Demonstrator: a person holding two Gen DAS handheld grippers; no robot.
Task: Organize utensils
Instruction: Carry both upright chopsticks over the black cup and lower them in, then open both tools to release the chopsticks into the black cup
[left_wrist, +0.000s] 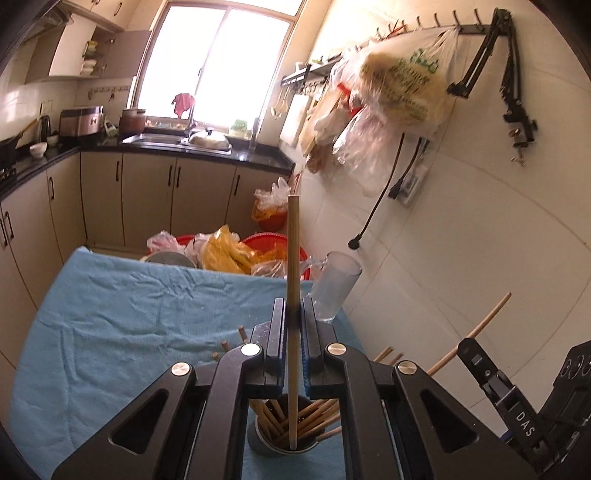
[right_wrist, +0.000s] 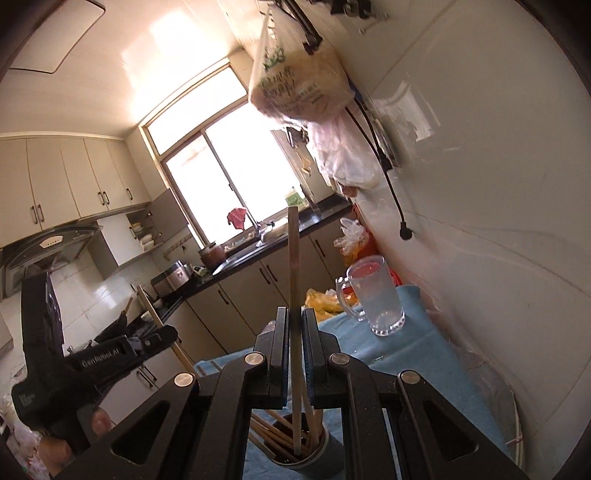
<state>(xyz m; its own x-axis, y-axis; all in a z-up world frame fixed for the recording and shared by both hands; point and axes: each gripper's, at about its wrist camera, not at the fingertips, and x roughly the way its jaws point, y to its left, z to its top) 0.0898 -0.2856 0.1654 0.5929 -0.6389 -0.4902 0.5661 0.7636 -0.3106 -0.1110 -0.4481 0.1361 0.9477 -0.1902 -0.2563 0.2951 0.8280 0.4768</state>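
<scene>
A chopstick (left_wrist: 293, 258) is clamped upright between the closed left gripper (left_wrist: 294, 317), its lower end inside the cup (left_wrist: 258, 439) of chopsticks on the blue cloth (left_wrist: 110, 314). Another chopstick (right_wrist: 294, 266) is pinched by the right gripper (right_wrist: 294, 325), its lower end in the same cup. A glass mug (right_wrist: 376, 299) stands far right.

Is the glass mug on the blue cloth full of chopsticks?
No, the glass mug on the blue cloth holds no chopsticks; the chopsticks stand in the dark cup below the right gripper.

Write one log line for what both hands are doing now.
left gripper: shut on chopstick | right gripper: shut on chopstick | both over cup
</scene>
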